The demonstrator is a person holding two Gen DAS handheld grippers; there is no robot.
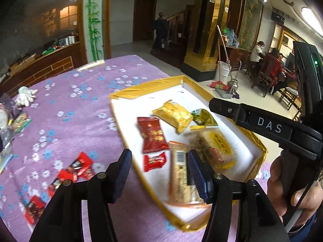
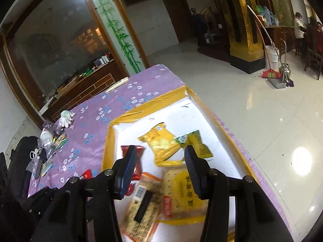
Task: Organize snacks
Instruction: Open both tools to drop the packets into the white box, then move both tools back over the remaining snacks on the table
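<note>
A shallow yellow-rimmed box with a white floor lies on the purple flowered cloth. It holds a red packet, a small red candy, a yellow packet, a green packet, a long cracker pack with a barcode and a yellow-labelled cracker pack. Red candies lie loose on the cloth left of the box. My left gripper is open and empty over the box's near corner. My right gripper is open and empty above the cracker packs; it also shows in the left wrist view.
A white glove and a heap of wrappers and small items lie at the cloth's left side. The table edge runs just right of the box, with tiled floor beyond. People sit at a far table.
</note>
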